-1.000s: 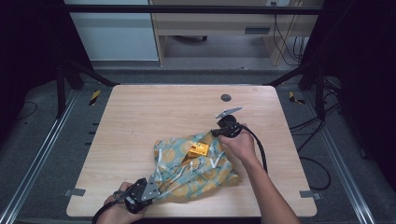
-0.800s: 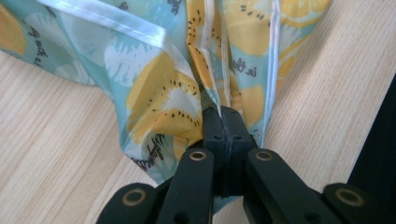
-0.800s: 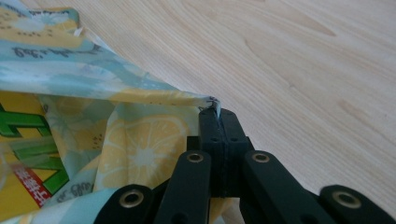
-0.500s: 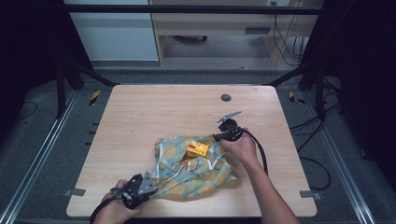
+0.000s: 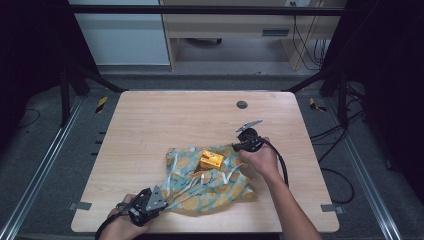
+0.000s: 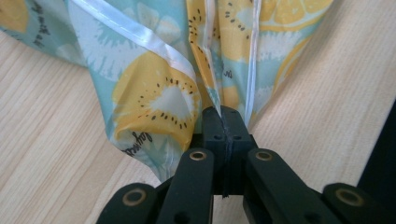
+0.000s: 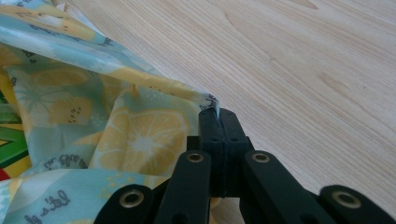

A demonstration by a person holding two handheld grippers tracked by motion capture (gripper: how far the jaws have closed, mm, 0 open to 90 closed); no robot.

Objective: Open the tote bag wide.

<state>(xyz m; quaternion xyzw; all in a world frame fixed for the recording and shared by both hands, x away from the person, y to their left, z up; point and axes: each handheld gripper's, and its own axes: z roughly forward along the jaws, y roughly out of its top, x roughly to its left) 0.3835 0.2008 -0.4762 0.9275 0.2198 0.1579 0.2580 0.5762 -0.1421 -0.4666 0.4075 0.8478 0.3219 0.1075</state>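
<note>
Overhead arrangement, two-handed grip on a printed cloth. A fruit-patterned cloth (image 5: pixel 207 182), teal with yellow citrus and kiwi slices and white ribbon-like edging, lies crumpled on the near half of the wooden tabletop (image 5: pixel 165 120), slightly right of its centre line. A small yellow-orange box (image 5: pixel 211 160) rests on top of the cloth near its far edge.

My left gripper (image 5: pixel 148 202) sits at the near-left corner of the cloth, close to the tabletop's near edge. In the left gripper view my left jaws are pressed together and pinch a gathered fold of the cloth (image 6: pixel 154 93), the fabric fanning away from the tips with the white edging running along it.

My right gripper (image 5: pixel 239 146) sits at the far-right corner of the cloth, its cable (image 5: pixel 282 165) looping back over my forearm. In the right gripper view my right jaws are likewise pressed together, nipping the very edge of a cloth corner (image 7: pixel 140 126) just above the bare wood.

A dark round grommet (image 5: pixel 242 104) is set in the tabletop toward its far edge, well apart from the cloth.
</note>
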